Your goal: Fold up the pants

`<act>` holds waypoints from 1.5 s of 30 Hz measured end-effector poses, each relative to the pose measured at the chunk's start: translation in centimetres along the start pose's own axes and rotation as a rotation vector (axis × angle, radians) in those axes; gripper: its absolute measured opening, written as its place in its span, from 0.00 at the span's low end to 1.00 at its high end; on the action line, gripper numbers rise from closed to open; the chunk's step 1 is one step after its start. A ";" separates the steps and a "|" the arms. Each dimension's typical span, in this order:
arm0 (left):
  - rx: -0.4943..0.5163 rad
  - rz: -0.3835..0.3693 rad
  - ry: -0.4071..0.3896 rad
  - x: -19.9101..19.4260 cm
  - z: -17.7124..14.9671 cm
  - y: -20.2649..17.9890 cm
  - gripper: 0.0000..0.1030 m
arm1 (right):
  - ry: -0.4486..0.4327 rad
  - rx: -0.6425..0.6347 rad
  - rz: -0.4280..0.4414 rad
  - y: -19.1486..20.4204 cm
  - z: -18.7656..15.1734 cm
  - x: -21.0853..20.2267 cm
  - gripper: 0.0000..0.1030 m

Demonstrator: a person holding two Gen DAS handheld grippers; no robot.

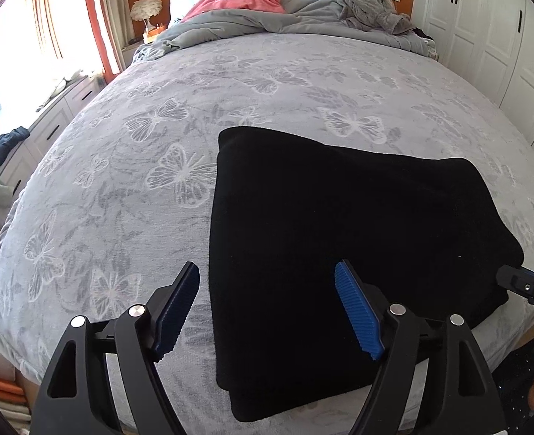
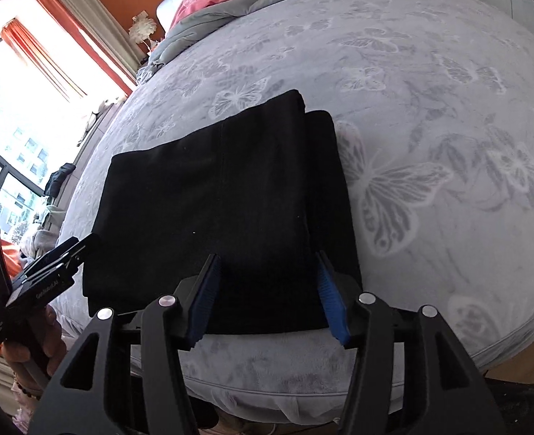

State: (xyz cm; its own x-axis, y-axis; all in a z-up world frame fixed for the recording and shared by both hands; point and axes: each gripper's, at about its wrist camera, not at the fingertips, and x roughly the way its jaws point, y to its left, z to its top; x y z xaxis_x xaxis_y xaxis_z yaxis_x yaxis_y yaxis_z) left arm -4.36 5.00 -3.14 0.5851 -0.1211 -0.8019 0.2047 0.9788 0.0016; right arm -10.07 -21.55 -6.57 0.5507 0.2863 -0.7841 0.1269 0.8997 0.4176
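Lying folded on the bed, the black pants are seen at twelve o'clock of both released, empty grippers: left gripper, right gripper.

We are listing two handheld grippers. The left gripper is showing matte black arms with triangular cut-outs, round silver pivot screws and ribbed blue pads. The right gripper is showing the same build — black arms, silver screws, blue ribbed pads. We are also noting small white lettering on the left gripper's body, unreadable, and a beaded bracelet at the wrist.
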 end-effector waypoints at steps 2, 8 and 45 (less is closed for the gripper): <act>0.019 -0.046 -0.006 -0.4 -0.2 -0.3 0.73 | 0.012 0.041 0.049 -0.6 0.5 -0.1 0.56; 0.050 -0.119 -0.041 -2.1 -0.9 -0.8 0.78 | 0.088 0.147 0.103 -2.1 1.0 1.2 0.62; -0.222 -0.182 -0.083 -6.8 -0.5 9.1 0.82 | -0.001 -0.187 -0.210 4.0 2.5 -4.0 0.24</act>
State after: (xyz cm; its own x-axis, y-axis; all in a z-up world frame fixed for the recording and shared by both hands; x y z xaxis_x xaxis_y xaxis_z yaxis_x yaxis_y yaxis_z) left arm -6.82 14.83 2.05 0.6184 -0.3018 -0.7256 0.1411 0.9509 -0.2753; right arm -9.71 -19.92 -0.64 0.5291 0.0866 -0.8441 0.0839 0.9846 0.1536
